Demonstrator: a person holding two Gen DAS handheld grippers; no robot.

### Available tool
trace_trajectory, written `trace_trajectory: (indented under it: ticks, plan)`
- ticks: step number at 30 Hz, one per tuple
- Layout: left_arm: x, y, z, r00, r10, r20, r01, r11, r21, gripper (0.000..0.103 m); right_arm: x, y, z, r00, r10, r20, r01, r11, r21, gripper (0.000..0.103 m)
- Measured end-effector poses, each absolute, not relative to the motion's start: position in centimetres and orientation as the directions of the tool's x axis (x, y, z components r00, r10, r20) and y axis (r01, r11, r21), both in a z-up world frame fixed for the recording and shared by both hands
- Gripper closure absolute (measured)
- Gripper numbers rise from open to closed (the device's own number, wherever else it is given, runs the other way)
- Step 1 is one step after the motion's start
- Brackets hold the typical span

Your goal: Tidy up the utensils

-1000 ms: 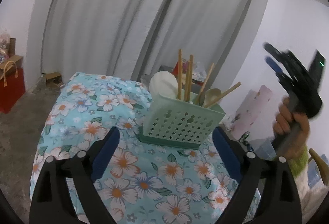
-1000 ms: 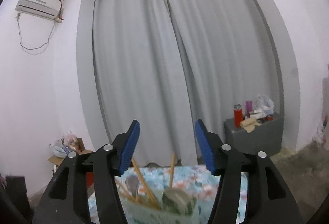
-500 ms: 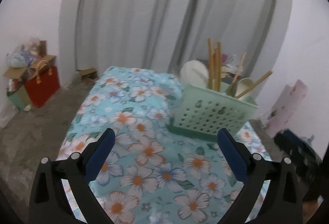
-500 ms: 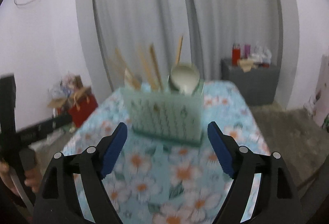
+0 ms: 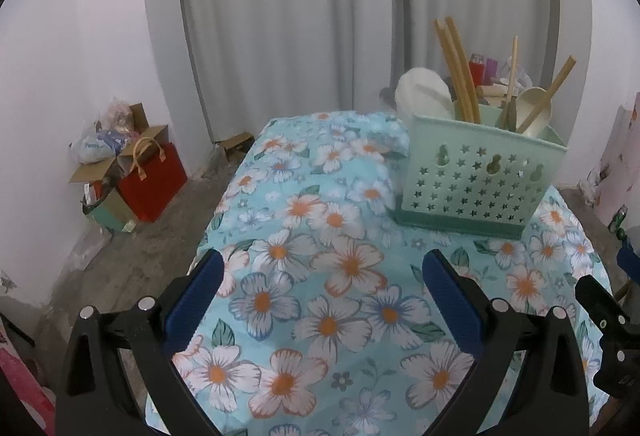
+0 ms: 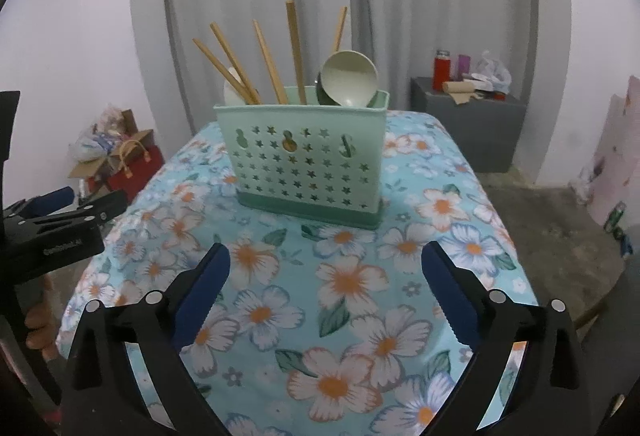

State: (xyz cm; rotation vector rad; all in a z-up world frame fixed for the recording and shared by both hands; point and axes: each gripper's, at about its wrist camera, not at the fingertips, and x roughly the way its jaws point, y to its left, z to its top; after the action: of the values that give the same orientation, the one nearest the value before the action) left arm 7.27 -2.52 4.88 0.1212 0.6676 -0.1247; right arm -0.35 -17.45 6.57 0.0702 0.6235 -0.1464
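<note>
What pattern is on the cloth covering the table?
White and orange flowers on light blue floral tablecloth, clearest in the right wrist view.

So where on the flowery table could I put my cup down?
The flowery cloth is bare between the green caddy and the right gripper, and along both side edges. Crowded: inside the caddy, packed with chopsticks and spoons.

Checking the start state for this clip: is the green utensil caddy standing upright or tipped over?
Upright. The green utensil caddy stands on its darker base on the floral tablecloth, with wooden chopsticks and a pale spoon sticking up out of it.
</note>
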Motion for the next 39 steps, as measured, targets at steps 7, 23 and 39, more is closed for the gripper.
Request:
trace_trajectory:
  ticks: [7,23,39]
  plan:
    - [6.5,-2.0,5.6,0.797,-0.092,-0.597,0.125,0.992,0.015,0.006,-0.5,-17.6,6.8,0.797,-0.163,-0.581,0.195,0.981,-0.007,0.008]
    - [6.1,-1.2,5.7,0.788,-0.022,-0.615,0.007,1.000,-0.026,0.006,-0.4,-18.4,6.1,0.748,-0.290,-0.597,0.331,0.943,-0.044,0.008]
    - [6.4,-2.7,4.7,0.772,-0.009,-0.636,0.048,0.998,0.044,0.006,-0.3,-19.7,5.6,0.708,-0.366,-0.604,0.391,0.915,-0.096,0.008]
